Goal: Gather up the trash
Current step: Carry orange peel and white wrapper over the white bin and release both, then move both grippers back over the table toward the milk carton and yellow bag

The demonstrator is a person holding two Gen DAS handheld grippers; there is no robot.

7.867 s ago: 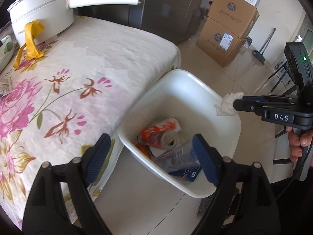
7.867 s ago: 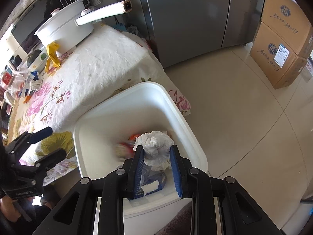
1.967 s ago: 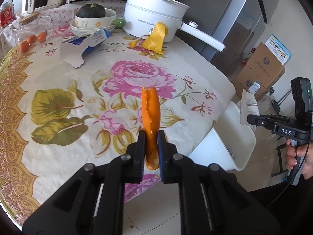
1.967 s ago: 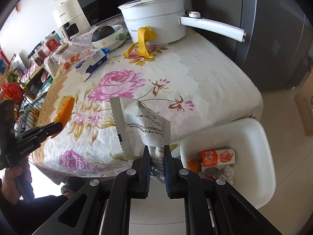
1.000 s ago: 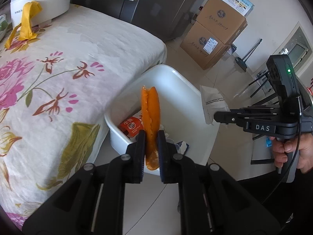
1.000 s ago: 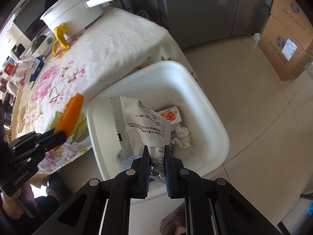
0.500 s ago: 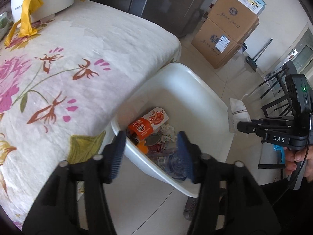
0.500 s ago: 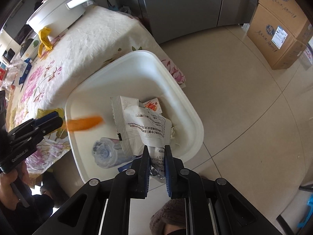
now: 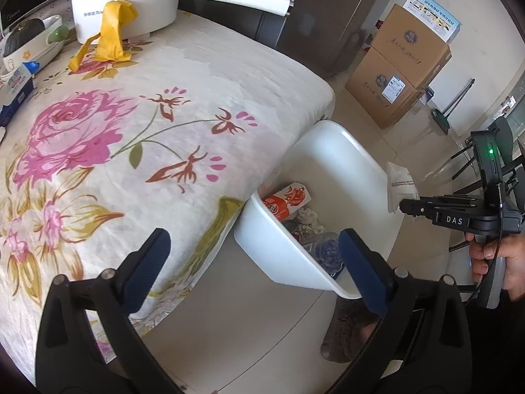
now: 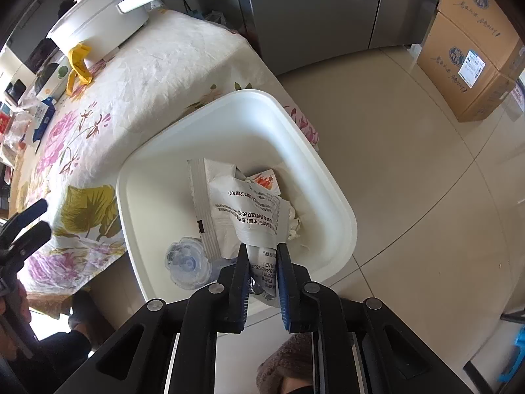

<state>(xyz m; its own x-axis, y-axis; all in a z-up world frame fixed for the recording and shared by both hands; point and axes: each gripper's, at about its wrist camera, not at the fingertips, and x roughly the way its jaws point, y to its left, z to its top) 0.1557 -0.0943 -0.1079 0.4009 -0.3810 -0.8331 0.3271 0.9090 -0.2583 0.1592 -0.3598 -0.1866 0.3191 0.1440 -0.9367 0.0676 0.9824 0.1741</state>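
Blue pads of the right gripper (image 10: 261, 274) are easing apart, the crumpled white wrapper (image 10: 242, 211) still between them and hanging over the white bin (image 10: 331, 190). Inside the bin lie a clear plastic bottle (image 10: 187, 262) and an orange carton (image 9: 287, 198). Wide and opening, the left gripper (image 9: 252, 259) holds nothing beside the floral tablecloth (image 9: 131, 124)

The left gripper (image 9: 251, 254) pointed steeply down, jaws opening wide and empty. The right gripper (image 10: 262, 264) pointed down, its jaws opening around a wrapper.
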